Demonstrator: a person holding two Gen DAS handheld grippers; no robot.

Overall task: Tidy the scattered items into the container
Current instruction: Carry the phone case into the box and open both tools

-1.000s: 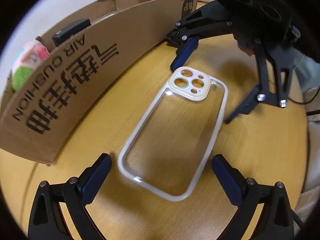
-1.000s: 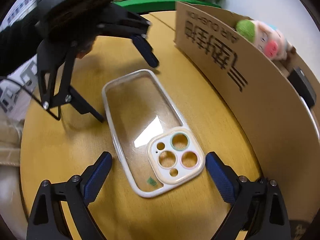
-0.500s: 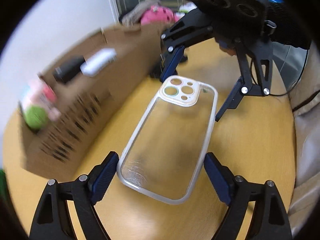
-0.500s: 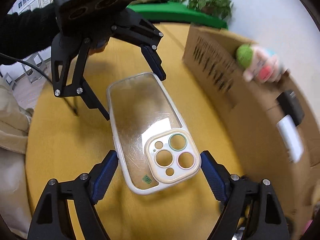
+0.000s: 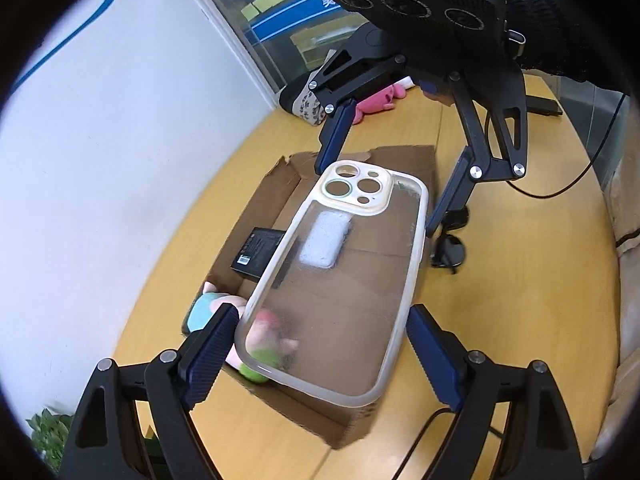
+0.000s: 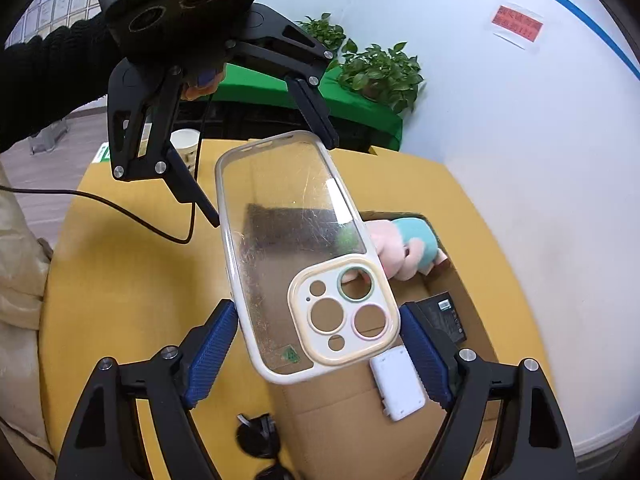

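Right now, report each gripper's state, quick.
Left gripper: shut on the phone case, gripping its lower end.
Right gripper: shut on the phone case, gripping its camera end.

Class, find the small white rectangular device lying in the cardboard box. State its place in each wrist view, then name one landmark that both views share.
Left wrist view: the white device sits at picture centre, seen blurred through the clear phone case.
Right wrist view: it lies lower right, beside the case's camera end, on the box floor.
Shared landmark: the pink and teal plush toy in the cardboard box.
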